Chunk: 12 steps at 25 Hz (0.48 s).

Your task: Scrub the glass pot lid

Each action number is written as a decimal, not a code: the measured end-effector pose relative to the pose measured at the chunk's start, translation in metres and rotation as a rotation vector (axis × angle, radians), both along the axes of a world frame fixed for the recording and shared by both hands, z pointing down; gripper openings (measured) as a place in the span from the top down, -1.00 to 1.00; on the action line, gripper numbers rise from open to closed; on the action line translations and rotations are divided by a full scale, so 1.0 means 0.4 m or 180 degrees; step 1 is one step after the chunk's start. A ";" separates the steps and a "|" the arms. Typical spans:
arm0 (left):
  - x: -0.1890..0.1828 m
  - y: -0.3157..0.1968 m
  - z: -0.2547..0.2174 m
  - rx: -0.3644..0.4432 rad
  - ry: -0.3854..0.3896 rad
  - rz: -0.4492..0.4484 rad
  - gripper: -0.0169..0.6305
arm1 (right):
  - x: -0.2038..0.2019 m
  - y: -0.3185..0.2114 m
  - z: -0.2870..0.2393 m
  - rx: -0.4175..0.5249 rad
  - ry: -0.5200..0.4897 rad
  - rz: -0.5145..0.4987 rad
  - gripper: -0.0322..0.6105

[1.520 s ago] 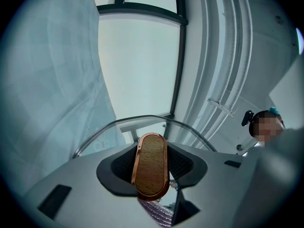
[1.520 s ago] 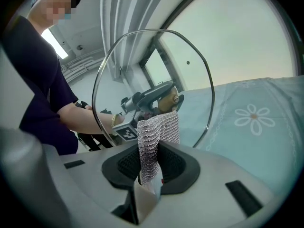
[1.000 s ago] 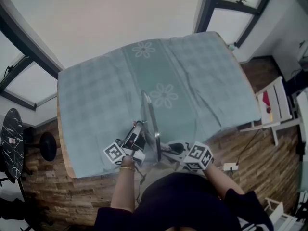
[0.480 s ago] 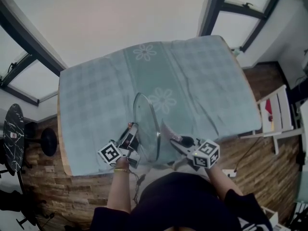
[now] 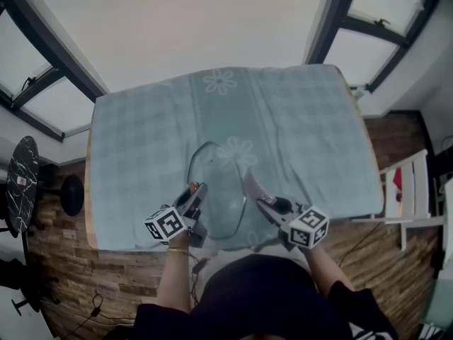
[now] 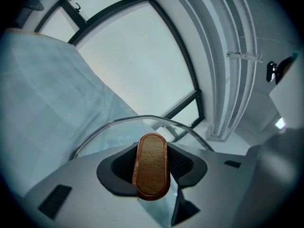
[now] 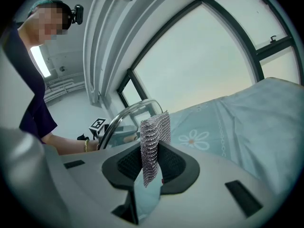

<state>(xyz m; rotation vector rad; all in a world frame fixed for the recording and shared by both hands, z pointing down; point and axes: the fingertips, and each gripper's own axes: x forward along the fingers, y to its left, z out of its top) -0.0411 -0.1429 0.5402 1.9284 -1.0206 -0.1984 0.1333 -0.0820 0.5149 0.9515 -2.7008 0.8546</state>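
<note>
- The left tool point(image 6: 152, 161) is clenched on the wooden handle point(image 6: 152, 175) of the glass lid point(image 5: 216, 198). The handle stands on end between the two dark pads.
- Just past that tool's tips, the lid's metal rim point(image 6: 118, 123) arches across the left gripper view.
- In the head view the left tool point(image 5: 196, 190) meets the lid at its left side, and the lid sits tilted over the tablecloth point(image 5: 304, 133).
- The right tool point(image 7: 151, 161) is clamped on a strip of silver mesh scrubber point(image 7: 154, 137), which sticks up beyond its tips.
- The scrubber's free end point(image 5: 249, 181) lies just beside the lid's right edge. Whether it touches the glass cannot be told.
- Ahead and to the left of the right tool, beyond the lid's rim, the person's forearm point(image 7: 66, 145) and the other tool's marker cube point(image 7: 98, 124) show.
- Farther out, the checked tablecloth with a flower print point(image 5: 237, 151) covers the table point(image 5: 89, 211).
- A white chair point(image 5: 414, 214) stands well off to the right tool's right.
</note>
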 end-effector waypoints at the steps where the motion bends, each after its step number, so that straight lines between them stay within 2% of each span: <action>1: 0.008 0.000 0.002 0.0000 -0.0059 -0.0011 0.43 | 0.009 -0.007 -0.002 0.0013 -0.0017 0.0001 0.65; 12: 0.081 -0.019 0.052 -0.0099 -0.0753 -0.0181 0.43 | 0.136 -0.084 0.000 -0.0018 -0.0049 0.0195 0.65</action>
